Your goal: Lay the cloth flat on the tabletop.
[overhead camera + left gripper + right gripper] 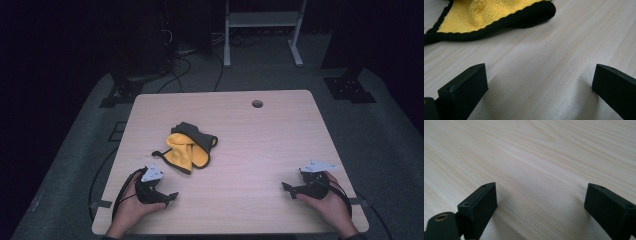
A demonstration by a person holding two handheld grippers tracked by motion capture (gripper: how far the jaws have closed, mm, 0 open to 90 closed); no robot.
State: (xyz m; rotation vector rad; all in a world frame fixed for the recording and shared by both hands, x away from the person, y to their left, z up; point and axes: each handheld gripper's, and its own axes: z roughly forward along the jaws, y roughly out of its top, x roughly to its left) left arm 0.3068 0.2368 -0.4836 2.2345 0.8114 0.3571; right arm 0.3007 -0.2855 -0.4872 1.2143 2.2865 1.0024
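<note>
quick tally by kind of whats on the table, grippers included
cloth, yellow with black edging: 1
grippers: 2, the left gripper and the right gripper, both open with nothing between the fingers
total: 3

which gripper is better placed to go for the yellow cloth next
Probably the left gripper: it sits near the crumpled yellow cloth, jaws open. The right gripper, also open, rests farther away across bare table.

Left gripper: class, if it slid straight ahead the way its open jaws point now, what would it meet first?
Probably the yellow cloth: its black-trimmed edge lies just ahead of the left gripper, with bare table between. Depth is uncertain.
</note>
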